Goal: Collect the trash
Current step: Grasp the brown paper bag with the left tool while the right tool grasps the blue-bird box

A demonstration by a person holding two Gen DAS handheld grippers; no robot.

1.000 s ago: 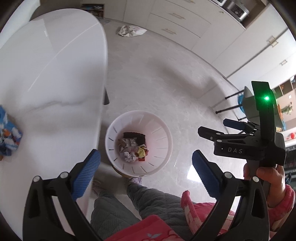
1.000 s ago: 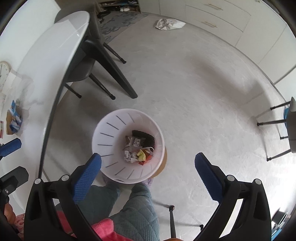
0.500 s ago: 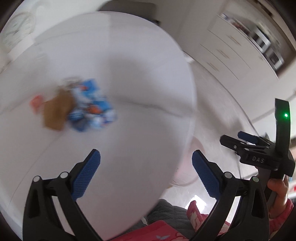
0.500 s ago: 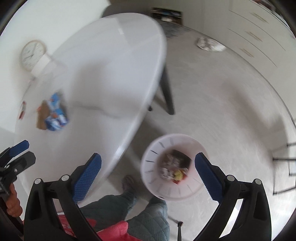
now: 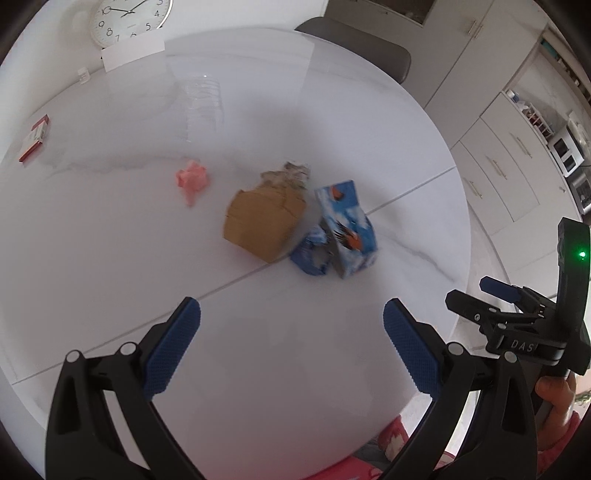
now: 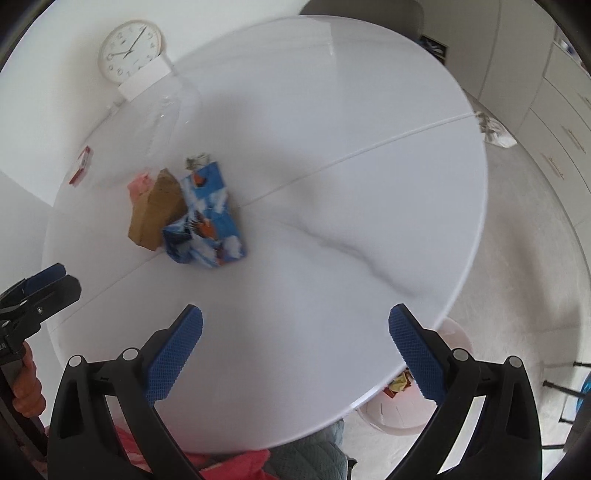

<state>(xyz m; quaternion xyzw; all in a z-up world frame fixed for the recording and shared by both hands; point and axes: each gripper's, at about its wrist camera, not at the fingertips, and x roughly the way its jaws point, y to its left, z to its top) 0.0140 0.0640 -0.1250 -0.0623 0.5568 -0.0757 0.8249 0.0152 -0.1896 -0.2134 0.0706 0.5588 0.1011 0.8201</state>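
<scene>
On the white round table (image 5: 110,258) lies trash: a blue printed carton (image 5: 349,229) (image 6: 212,221), a crumpled blue wrapper (image 5: 312,251), a brown cardboard piece (image 5: 264,221) (image 6: 155,212), a grey crumpled scrap (image 5: 293,171) and a pink crumpled paper (image 5: 192,179) (image 6: 138,184). My left gripper (image 5: 291,347) is open and empty, above the table nearer than the pile. My right gripper (image 6: 295,350) is open and empty over the table's near right part. The white trash bin (image 6: 402,402) with trash inside shows under the table edge.
A round clock (image 5: 129,18) and a white card (image 5: 133,51) stand at the table's back. A red and white small box (image 5: 35,138) lies at the far left. A grey chair (image 5: 354,48) is behind the table. A crumpled paper (image 6: 495,129) lies on the floor near cabinets.
Both grippers have swung up from over the bin on the floor to above the table; the trash pile is now in front of them. Both stay open and empty.
</scene>
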